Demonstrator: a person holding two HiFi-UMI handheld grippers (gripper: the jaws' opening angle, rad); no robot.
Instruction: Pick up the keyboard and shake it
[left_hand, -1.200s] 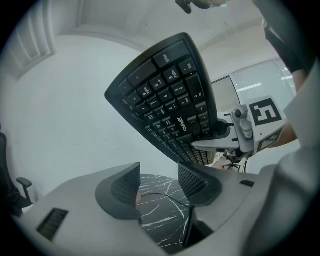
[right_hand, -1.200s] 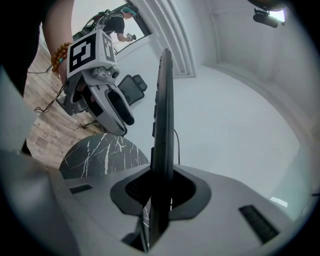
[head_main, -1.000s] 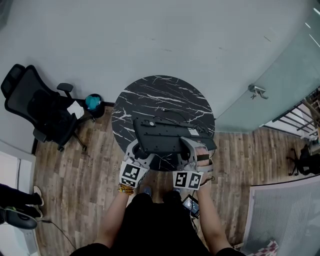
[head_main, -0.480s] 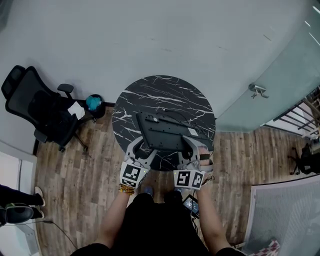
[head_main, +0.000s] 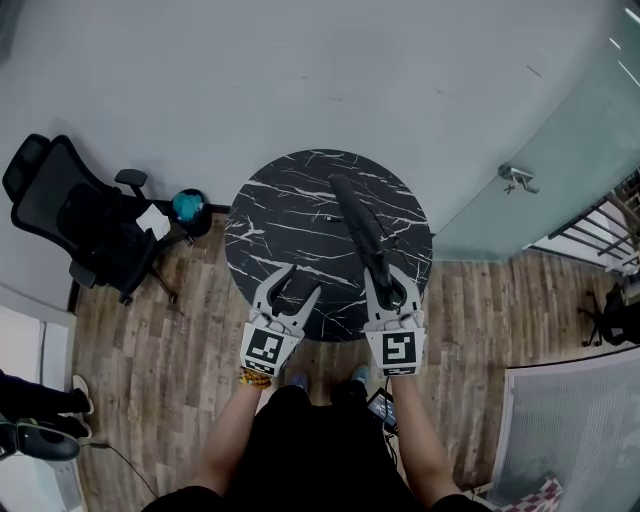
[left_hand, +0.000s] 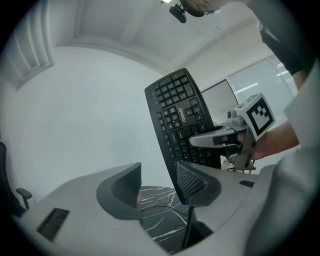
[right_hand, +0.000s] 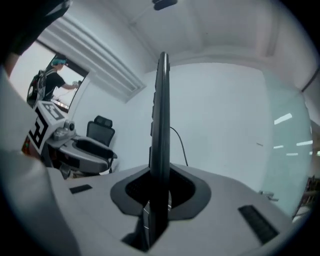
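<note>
Grey wall (head_main: 300, 70), wood-plank floor (head_main: 150, 340), glass door (head_main: 560, 170) at the right, black office chair (head_main: 75, 215) at the left. In the middle stands a round desk (head_main: 290, 200) with a black marble top and thin white veins.

The keyboard (head_main: 362, 232) is over the right half of the desk, turned up on its edge. From the head view we see only a narrow dark strip. Its long axis runs from the right claw (head_main: 390, 290) away from the person and a little to the left. The right gripper view shows the same thing: a thin black slab standing upright, edge-on, straight along the claw's line of sight.

From the left gripper view the key face is turned toward the left claw (head_main: 290, 290). It is a full-size board in matte black plastic, with rows of square keys carrying small white legends. There it stands tall and leans to the left at the top.

Right claw: its jaws are nearly together, clamped on the near end of the keyboard, one on each flat face.

Left claw: its jaws stand well apart and have just drawn in a little. Nothing is between them. The dark pads (left_hand: 192, 181) have a fine mesh texture, and the shells are smooth grey plastic. This claw sits beside the keyboard, not touching it.
</note>
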